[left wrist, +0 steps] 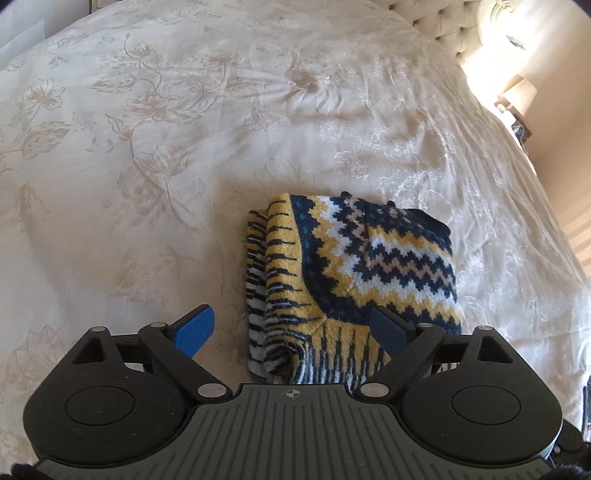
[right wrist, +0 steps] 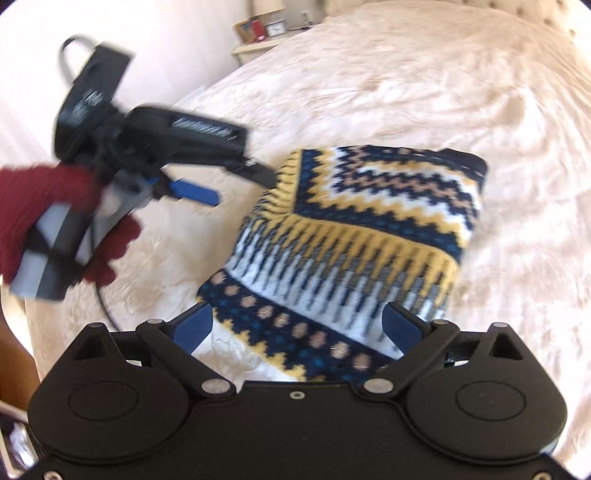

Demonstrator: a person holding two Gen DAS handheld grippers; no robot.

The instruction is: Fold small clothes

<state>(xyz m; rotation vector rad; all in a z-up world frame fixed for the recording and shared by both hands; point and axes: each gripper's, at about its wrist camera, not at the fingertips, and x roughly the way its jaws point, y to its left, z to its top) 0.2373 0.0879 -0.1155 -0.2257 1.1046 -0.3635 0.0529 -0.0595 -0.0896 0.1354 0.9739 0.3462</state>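
Knitted sweater [left wrist: 351,273], one only, folded into a compact bundle of navy, yellow, white and tan zigzags, lies on a cream bedspread [left wrist: 147,147] woven with a pale floral pattern. At the far left of the room, in the right wrist view, a shelf [right wrist: 258,33] holds small boxes. At the far right, in the left wrist view, are a tufted headboard [left wrist: 436,26] and a lamp [left wrist: 519,94] in bright light. Two grippers are present. The left gripper [left wrist: 295,326], held by a hand in a dark red glove [right wrist: 55,221], has its blue fingers spread wide and grips nothing. The right gripper [right wrist: 297,328] likewise stands fully spread and empty over the sweater's near edge.
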